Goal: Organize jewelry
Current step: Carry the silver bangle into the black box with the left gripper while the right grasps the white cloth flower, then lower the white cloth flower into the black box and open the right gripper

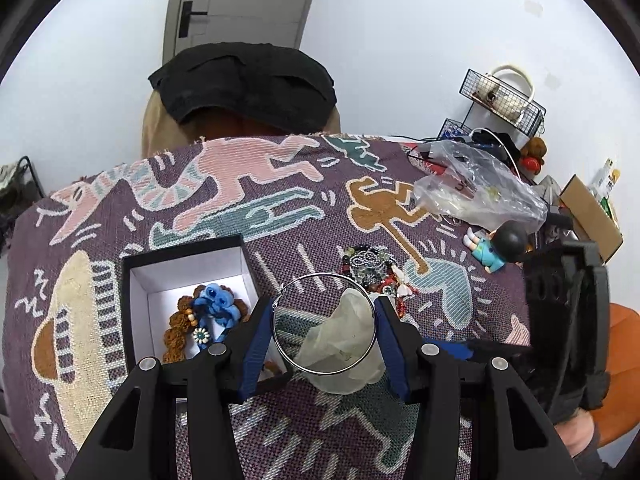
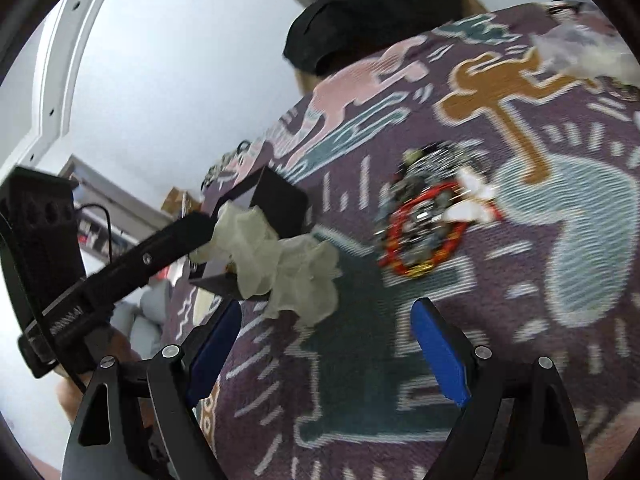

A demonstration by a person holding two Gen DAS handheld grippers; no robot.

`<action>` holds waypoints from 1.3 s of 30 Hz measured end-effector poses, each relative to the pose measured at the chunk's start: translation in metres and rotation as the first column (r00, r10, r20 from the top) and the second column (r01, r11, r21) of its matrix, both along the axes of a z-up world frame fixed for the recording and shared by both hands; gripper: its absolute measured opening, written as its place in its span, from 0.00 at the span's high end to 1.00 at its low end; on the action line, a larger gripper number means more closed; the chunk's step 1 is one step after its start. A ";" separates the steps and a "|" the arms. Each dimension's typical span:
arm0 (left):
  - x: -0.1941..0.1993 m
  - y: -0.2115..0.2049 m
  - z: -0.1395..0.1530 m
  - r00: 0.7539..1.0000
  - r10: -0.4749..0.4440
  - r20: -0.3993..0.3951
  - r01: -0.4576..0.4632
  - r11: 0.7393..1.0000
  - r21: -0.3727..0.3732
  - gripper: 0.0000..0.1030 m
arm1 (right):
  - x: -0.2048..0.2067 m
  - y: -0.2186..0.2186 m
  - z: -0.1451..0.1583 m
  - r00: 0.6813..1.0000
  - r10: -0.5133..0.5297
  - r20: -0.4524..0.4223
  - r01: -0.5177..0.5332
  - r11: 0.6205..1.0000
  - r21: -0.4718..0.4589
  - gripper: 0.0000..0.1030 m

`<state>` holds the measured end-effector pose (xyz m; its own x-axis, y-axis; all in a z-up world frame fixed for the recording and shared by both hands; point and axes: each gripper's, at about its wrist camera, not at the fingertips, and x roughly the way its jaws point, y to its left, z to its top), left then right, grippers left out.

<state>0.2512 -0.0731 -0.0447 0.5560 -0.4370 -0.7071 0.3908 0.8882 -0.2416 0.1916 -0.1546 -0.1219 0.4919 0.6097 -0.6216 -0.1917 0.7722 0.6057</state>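
In the left wrist view my left gripper (image 1: 324, 308) is shut on a large silver hoop earring (image 1: 280, 344), which spans the gap between the blue pads. A crumpled translucent pouch (image 1: 344, 344) sits inside the hoop. To its left lies an open black box (image 1: 128, 288) with a white inside, holding blue and brown jewelry (image 1: 212, 308). A tangled jewelry pile (image 1: 372, 268) lies on the patterned cloth just beyond the fingers. In the right wrist view my right gripper (image 2: 328, 344) stands open and empty above the cloth, short of that pile (image 2: 428, 220) and beside the pouch (image 2: 288, 264).
At the back right of the cloth (image 1: 280, 208) lie a clear plastic bag (image 1: 480, 192), a small doll figure (image 1: 500, 248), a wire basket (image 1: 504, 100) and a cardboard box (image 1: 592, 216). A black cap (image 1: 248, 84) sits beyond the far edge.
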 end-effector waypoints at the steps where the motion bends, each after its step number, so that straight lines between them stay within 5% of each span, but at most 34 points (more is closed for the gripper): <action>1: 0.000 0.002 0.000 1.000 0.003 -0.002 -0.003 1.000 -0.002 0.49 | 0.001 0.005 -0.002 1.000 0.007 -0.003 -0.007 1.000 0.000 0.15; 2: 0.001 0.004 -0.001 1.000 0.009 -0.005 -0.009 1.000 -0.003 0.49 | 0.003 0.009 -0.003 1.000 0.014 -0.004 -0.014 1.000 -0.001 0.18; 5: 0.002 0.009 -0.002 1.000 0.018 -0.014 -0.018 1.000 -0.010 0.49 | 0.009 0.019 -0.007 0.999 0.036 -0.010 -0.036 0.999 0.011 0.47; 7: 0.003 0.012 -0.003 1.000 0.022 -0.017 -0.022 1.000 -0.011 0.49 | 0.012 0.022 -0.010 0.999 0.045 -0.017 -0.045 0.999 0.023 0.96; 15: 0.007 0.031 -0.002 0.998 0.061 -0.024 -0.062 0.998 -0.027 0.49 | 0.006 0.003 0.005 0.998 -0.029 0.054 0.028 0.999 0.027 0.97; 28: 0.016 0.063 -0.001 0.991 0.123 -0.051 -0.124 0.992 -0.018 0.48 | 0.017 0.021 0.081 0.982 0.008 0.188 -0.008 1.000 0.000 0.97; 32: 0.021 0.071 -0.009 0.988 0.129 -0.089 -0.133 0.990 -0.041 0.07 | 0.021 0.033 0.101 0.975 0.027 0.219 -0.024 1.000 -0.015 0.97; 39: 0.014 0.100 -0.008 0.979 0.189 -0.069 -0.194 0.979 -0.063 0.04 | 0.027 0.059 0.114 0.969 0.067 0.237 -0.060 0.997 -0.038 0.97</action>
